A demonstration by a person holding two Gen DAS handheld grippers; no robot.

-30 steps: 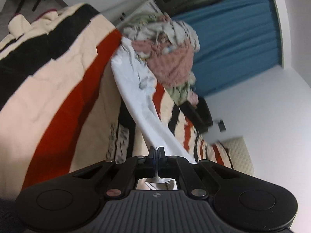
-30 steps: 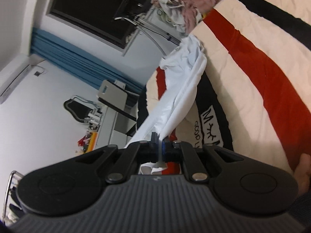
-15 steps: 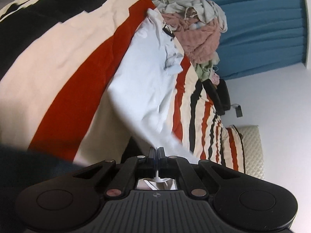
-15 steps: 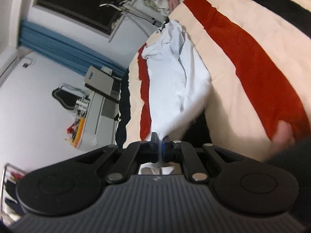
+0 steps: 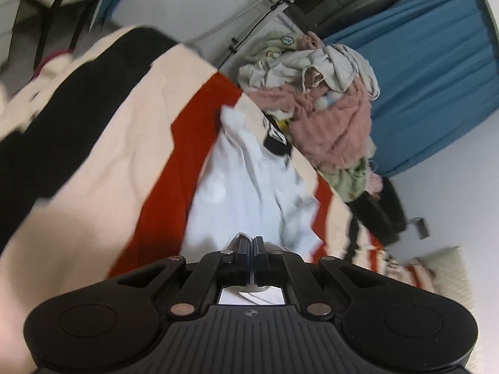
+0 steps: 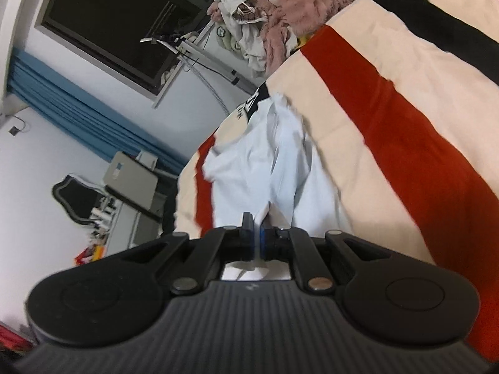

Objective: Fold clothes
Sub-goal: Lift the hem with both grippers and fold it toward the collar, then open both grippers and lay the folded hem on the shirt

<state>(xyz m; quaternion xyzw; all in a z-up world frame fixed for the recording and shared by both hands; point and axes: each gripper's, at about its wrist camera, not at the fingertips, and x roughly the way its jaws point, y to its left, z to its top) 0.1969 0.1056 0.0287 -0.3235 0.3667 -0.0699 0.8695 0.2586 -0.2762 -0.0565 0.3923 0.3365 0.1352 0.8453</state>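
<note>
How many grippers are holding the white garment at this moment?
2. The left gripper is shut on the near edge of the white garment, and the right gripper is shut on another part of that edge, above the striped blanket.

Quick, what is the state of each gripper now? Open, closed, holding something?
Left gripper: closed, pinching an edge of the white garment.
Right gripper: closed, pinching another edge of the same garment.

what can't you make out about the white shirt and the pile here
- Pale white shirt, left wrist view: near hem hidden behind the left tool; motion blur.
- Right wrist view: same behind the right tool.
- Heaped laundry pile: garments tangled.
- Black print on striped quilt: unreadable.
</note>
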